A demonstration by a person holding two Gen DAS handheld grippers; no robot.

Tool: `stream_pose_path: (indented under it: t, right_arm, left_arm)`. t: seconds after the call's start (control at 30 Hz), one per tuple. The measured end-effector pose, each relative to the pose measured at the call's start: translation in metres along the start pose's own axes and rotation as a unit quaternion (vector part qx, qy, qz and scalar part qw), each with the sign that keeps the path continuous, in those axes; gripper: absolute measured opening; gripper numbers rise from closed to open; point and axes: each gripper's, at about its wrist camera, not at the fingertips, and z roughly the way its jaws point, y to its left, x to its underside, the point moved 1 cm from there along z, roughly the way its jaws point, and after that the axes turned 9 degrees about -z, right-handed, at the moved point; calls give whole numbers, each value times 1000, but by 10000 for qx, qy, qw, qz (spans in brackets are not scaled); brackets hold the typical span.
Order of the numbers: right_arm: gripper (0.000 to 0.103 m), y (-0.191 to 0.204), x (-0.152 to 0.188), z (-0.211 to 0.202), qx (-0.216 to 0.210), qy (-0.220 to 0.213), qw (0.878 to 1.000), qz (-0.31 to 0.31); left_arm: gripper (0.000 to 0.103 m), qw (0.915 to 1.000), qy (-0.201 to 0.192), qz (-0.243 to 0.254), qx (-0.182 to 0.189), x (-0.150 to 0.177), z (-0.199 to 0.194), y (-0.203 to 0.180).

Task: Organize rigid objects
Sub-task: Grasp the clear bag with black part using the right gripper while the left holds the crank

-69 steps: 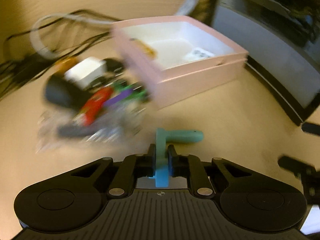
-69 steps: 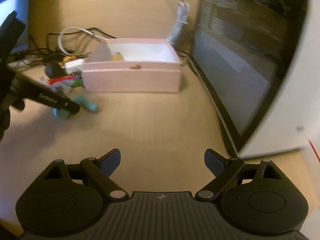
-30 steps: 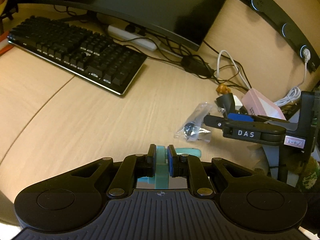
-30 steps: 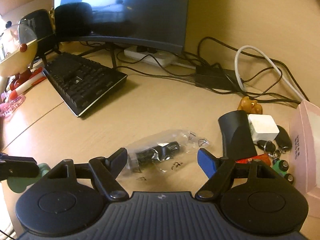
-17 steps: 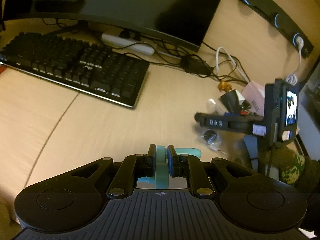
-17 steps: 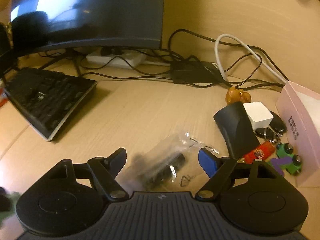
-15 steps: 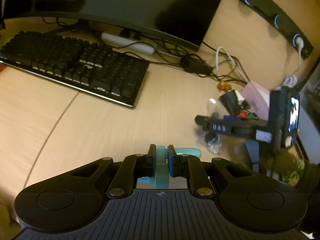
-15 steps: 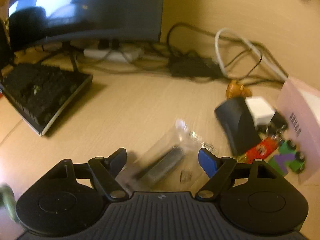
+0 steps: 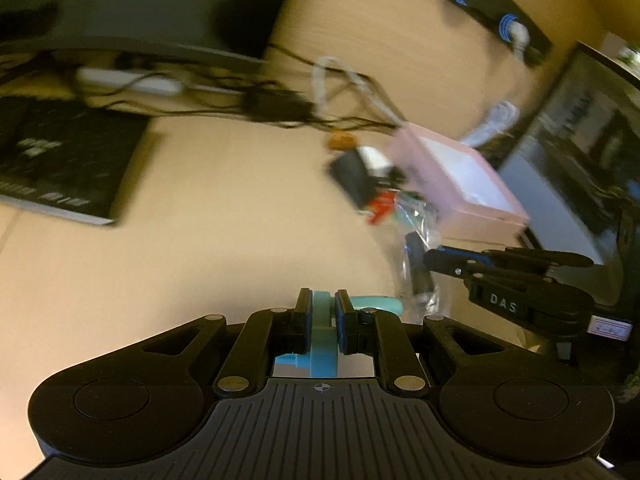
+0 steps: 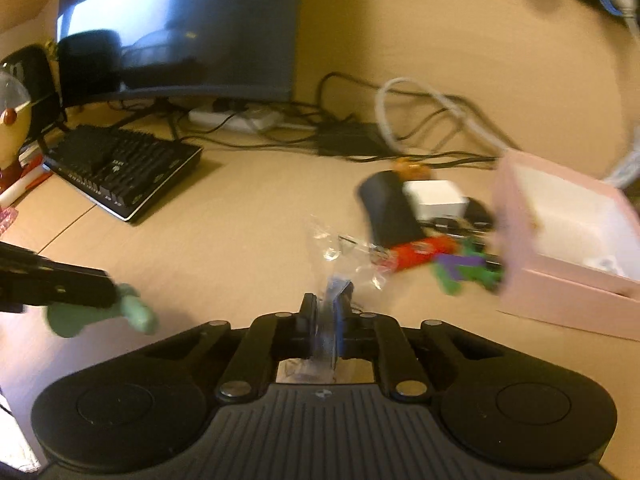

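My left gripper is shut on a teal plastic part; its arm sticks out to the right past the fingers. It also shows in the right wrist view at the left. My right gripper is shut on a clear plastic bag with a dark part inside, lifted above the desk. The left wrist view shows that bag hanging from the right gripper. An open pink box stands at the right, also in the left wrist view.
A pile lies beside the box: a black wedge, a white cube, a red item, green and purple pieces. A keyboard, monitor and cables sit at the back.
My right gripper has shut on the plastic bag and lifted it. Both views have swung right toward the pink box. My left gripper still holds the teal part.
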Motion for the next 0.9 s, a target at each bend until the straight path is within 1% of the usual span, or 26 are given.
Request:
stream_pose_path:
  t: [0.13, 0.2, 0.23, 0.3, 0.37, 0.4, 0.43, 0.5, 0.53, 0.57, 0.6, 0.7, 0.77, 0.83, 0.9]
  right_arm:
    - [8, -20, 13, -35, 291, -58, 9996, 31]
    - [5, -31, 19, -52, 506, -146, 9986, 57]
    - [5, -39, 22, -62, 598, -160, 9978, 218]
    - [5, -54, 26, -75, 600, -205, 9968, 479]
    - [5, -64, 31, -81, 675, -140, 9964, 489]
    - [6, -71, 35, -80, 660, -28, 9963, 551]
    - [9, -75, 38, -79, 622, 54, 9960, 646]
    - [27, -79, 46, -75, 539, 92, 9953, 797]
    - [49, -78, 50, -73, 568, 95, 9950, 813]
    - [57, -74, 52, -71, 636, 85, 9945, 823]
    - [62, -70, 54, -68, 647, 70, 9944, 831]
    - [62, -54, 52, -53, 275, 93, 9968, 743]
    - [62, -44, 49, -39, 160, 132, 9981, 573]
    - [62, -36, 49, -22, 293, 157, 9985, 440]
    - [62, -37, 49, -6, 500, 182, 9972, 520]
  left_arm:
    - [14, 9990, 149, 261, 330, -1, 20, -28]
    - [14, 9987, 307, 244, 340, 0, 32, -40]
    - [14, 9981, 344, 288, 412, 1, 35, -47]
    - [14, 9963, 345, 494, 610, 4, 37, -59]
    - [14, 9959, 396, 521, 623, 6, 43, -66]
    - [14, 9959, 434, 519, 596, 6, 47, -69]
    - [14, 9958, 441, 559, 575, 6, 49, -72]
    - [14, 9958, 405, 616, 539, 5, 49, -78]
    - [14, 9960, 389, 622, 512, 5, 46, -79]
    - [14, 9961, 378, 633, 488, 5, 43, -78]
    - [14, 9961, 369, 654, 455, 5, 40, -78]
    - [14, 9971, 322, 641, 237, 7, 29, -70]
    - [14, 9981, 295, 529, 59, 8, 22, -59]
    - [14, 9986, 291, 428, -131, 8, 14, -47]
    - [14, 9983, 282, 400, -305, 8, 6, -37]
